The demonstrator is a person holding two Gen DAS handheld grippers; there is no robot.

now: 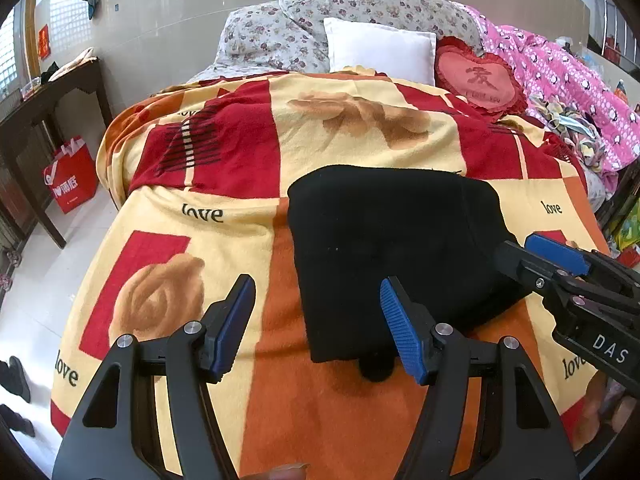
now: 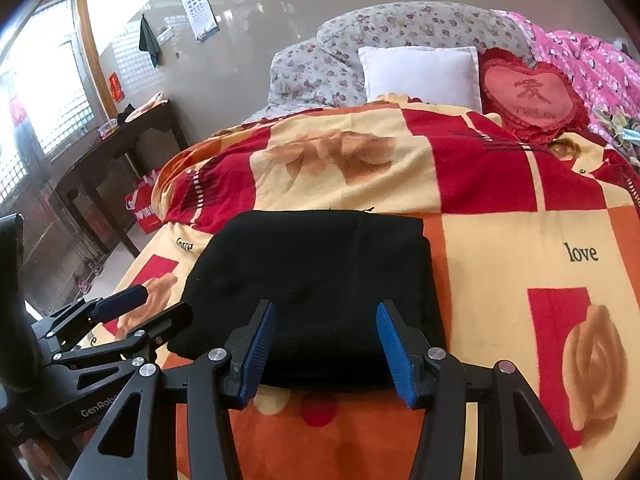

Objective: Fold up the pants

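Black pants (image 2: 312, 292) lie folded compactly on the bed (image 1: 328, 412) — both grippers' fingers (image 1: 402, 334) are held wide open, empty; edges are best squared gently.

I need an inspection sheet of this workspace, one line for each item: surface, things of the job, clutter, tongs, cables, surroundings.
Surface: bed covered by a red, yellow and orange blanket printed with "love".
Job's things: black pants lying folded into a compact rectangle on the blanket.
Clutter: white pillow, red heart cushion, floral quilt, pink quilt at the head of the bed.
Tongs: left tongs open, holding nothing; right tongs open above the near edge of the pants.
Cables: nothing seen.
Surroundings: dark wooden table, red bag on the floor, eye chart on the wall.
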